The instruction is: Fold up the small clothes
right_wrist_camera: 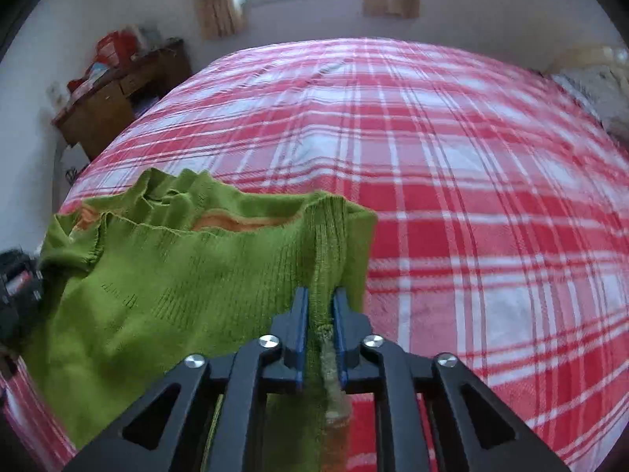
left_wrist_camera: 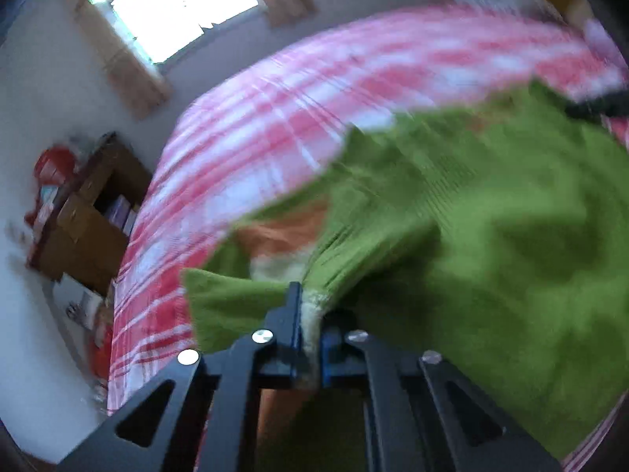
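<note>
Both grippers grasp the green sweater over the bed.
The left gripper and right gripper each pinch an edge of the sweater above the checked bed.

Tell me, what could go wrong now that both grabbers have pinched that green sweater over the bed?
1. The left gripper bites only a thin edge of the green sweater; it may slip free.
2. The knit bunches between the right gripper's fingers and already shows gaps, so pulling could stretch it.
3. It sags between the grips over the plaid bedspread, so the fold may land crooked.
</note>
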`<state>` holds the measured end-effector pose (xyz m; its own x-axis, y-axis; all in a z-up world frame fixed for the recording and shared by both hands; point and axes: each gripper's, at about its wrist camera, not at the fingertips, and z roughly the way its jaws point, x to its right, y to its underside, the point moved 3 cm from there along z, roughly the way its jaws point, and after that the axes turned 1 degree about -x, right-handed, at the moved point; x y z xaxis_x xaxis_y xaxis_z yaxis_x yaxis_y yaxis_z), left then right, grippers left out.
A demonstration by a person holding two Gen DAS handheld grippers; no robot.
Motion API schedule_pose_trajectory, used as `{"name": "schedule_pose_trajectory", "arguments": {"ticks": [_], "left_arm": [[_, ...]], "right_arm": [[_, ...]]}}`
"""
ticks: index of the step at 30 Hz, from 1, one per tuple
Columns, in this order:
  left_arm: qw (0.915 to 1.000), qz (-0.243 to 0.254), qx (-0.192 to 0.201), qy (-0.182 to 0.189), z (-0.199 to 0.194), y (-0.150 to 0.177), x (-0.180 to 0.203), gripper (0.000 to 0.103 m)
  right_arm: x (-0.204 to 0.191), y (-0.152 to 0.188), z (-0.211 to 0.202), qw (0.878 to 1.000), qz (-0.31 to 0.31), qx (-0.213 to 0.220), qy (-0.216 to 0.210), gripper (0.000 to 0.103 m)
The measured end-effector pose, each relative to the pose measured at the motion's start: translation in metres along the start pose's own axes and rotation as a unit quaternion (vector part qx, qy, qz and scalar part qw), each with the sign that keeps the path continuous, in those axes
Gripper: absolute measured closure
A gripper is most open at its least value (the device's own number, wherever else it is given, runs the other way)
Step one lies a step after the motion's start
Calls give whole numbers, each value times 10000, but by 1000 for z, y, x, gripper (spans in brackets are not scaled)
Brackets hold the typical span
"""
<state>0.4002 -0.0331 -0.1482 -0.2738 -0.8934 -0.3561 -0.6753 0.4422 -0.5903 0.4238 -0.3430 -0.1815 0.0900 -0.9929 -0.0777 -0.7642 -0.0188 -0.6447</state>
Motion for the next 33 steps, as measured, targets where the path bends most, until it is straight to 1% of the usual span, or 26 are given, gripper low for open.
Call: {"name": "schedule_pose_trajectory", "arguments": {"ticks": [1,2,3,4,5,7,8,9,10,11,12,13,14,15,16,17,18,19,22,23,25,27,28,29,31,33], "left_arm": [[9995,-193,235,-37,-9,-1,-14,95],[9987,-368,341,-49,-13,-2,-23,95],[9973,-599,426,22,-17,-2,-33,95],[9944,-908,505,181,-20,-1,-45,95],[9908,-1193,570,300,-21,1,-56,95],[9891,-1338,547,276,-15,5,-62,95],[9898,-1341,408,266,-5,7,-60,95],[9903,-1339,264,272,5,9,-57,95],[9901,-1375,83,260,18,13,-55,93],[9903,-1369,-12,236,25,15,-52,88],[9908,-1337,-103,196,30,16,-50,87],[9909,-1328,-112,167,31,17,-49,87],[9906,-1353,-64,183,28,17,-49,79],[9901,-1390,-28,206,23,17,-51,61],[9894,-1440,8,189,15,21,-54,47],[9885,-1511,73,7,7,22,-59,23],[9868,-1593,168,-250,-1,25,-67,15],[9850,-1665,204,-394,-4,27,-76,15],[9804,-1931,121,-379,-12,38,-90,15],[9794,-1988,94,-346,-14,42,-91,15],[9785,-2047,101,-210,-24,54,-83,15],[9795,-2009,71,-94,-31,64,-71,15],[9794,-2019,73,-21,-38,71,-63,15],[9790,-2037,77,99,-43,77,-58,15],[9784,-2042,64,313,-52,90,-46,15],[9780,-2042,2,414,-55,101,-40,15]], "right_arm": [[0,-2,-5,9999,-42,114,13,94],[1,-6,-12,9996,-48,280,-12,95],[2,-9,-18,9992,-34,408,-45,95],[3,-14,-27,9980,-19,624,-71,96],[3,-18,-36,9966,-13,827,-58,96],[2,-25,-42,9942,43,1072,-32,96],[3,-27,-39,9941,105,1075,-1,96],[3,-28,-31,9952,160,962,3,96],[5,-28,-16,9971,249,715,15,96],[8,-26,-3,9980,328,527,106,95],[12,-23,8,9984,397,368,169,92],[17,-18,22,9985,500,98,211,90],[21,-14,27,9980,590,-2,227,80],[25,-10,21,9971,711,119,244,65],[30,-6,15,9964,781,206,275,59],[33,-2,8,9957,829,264,323,55],[36,2,-1,9954,837,312,359,55],[38,5,-7,9951,832,371,386,55],[35,18,-38,9938,817,635,418,55],[30,24,-49,9938,792,720,310,55],[12,35,-66,9952,568,798,-52,55],[-12,54,-76,9969,106,701,-343,55],[-24,67,-78,9976,-150,574,-355,55],[-28,80,-79,9981,-249,474,-307,55],[-22,102,-79,9987,-39,322,-405,55],[-10,117,-79,9985,262,240,-427,55]]}}
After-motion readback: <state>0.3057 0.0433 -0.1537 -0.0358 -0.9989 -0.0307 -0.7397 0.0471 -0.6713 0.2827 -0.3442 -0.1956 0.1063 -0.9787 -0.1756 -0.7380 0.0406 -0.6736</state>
